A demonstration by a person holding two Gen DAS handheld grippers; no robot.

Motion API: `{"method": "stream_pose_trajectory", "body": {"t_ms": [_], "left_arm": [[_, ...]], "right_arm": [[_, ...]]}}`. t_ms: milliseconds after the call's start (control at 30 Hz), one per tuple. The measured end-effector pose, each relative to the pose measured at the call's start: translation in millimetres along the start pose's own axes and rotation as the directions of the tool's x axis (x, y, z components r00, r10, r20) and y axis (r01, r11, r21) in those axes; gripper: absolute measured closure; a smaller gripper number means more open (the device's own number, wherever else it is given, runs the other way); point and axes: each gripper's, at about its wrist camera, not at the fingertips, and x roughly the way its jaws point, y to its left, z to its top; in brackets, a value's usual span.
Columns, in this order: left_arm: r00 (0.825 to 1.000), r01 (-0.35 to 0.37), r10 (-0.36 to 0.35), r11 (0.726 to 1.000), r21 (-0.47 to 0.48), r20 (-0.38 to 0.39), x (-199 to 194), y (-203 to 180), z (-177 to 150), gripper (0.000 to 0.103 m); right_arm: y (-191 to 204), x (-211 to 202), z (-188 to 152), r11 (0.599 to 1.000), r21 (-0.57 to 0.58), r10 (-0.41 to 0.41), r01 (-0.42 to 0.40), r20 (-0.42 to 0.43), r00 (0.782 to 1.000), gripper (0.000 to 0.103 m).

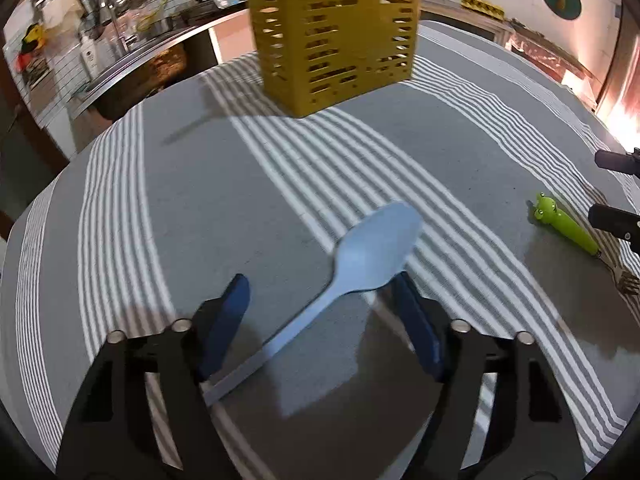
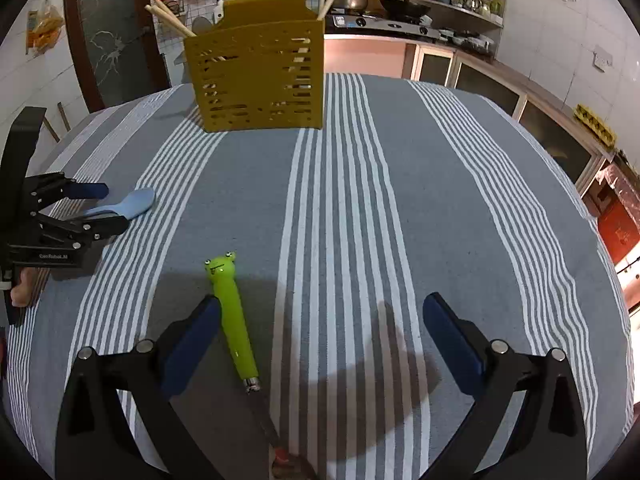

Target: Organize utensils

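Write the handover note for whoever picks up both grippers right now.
Left gripper: open, straddling the blue spoon, which lies on the striped cloth; pads not pressing it.
Right gripper: open, over the frog-handled fork, which lies flat by its left finger.
Yellow holder: upright at the far end of the cloth, chopsticks already in it.
Left to do: grip the spoon and the fork and stand both in the holder.
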Motion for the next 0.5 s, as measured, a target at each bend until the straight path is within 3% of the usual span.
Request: {"method": "stream_pose_trajectory", "body": {"t_ms": [100, 300, 333, 500], "left_arm": [[0.999, 0.033, -0.034, 0.999, -0.022, -0.008, -0.4, -6.5, 2.8, 0.056], [0.999, 0.013, -0.016, 0.996, -0.089, -0.032, -2.2, -12.3, 3.7, 0.078], [0.999, 0.005, -0.011, 0.99, -0.139, -0.042, -2.3, -11.0, 3.8, 0.084], [0.998, -0.011, -0.01, 0.947, -0.32, -0.064, -8.5, -8.8, -4.6, 0.09]], "right_arm": [[-2.4, 3.0, 0.1, 1.0, 0.016, 0.008, -0.008, -0.007, 1.0, 0.005], [-4.9, 9.6, 2.0, 0.999, 0.041, 0.025, -0.025, -0.013, 1.0, 0.005], [-4.7, 10.2, 2.2, 0.999, 0.043, 0.031, -0.03, -0.011, 0.999, 0.005], [-1.3, 14.6, 3.4, 0.998, 0.04, 0.052, -0.051, -0.015, 0.999, 0.005]]}}
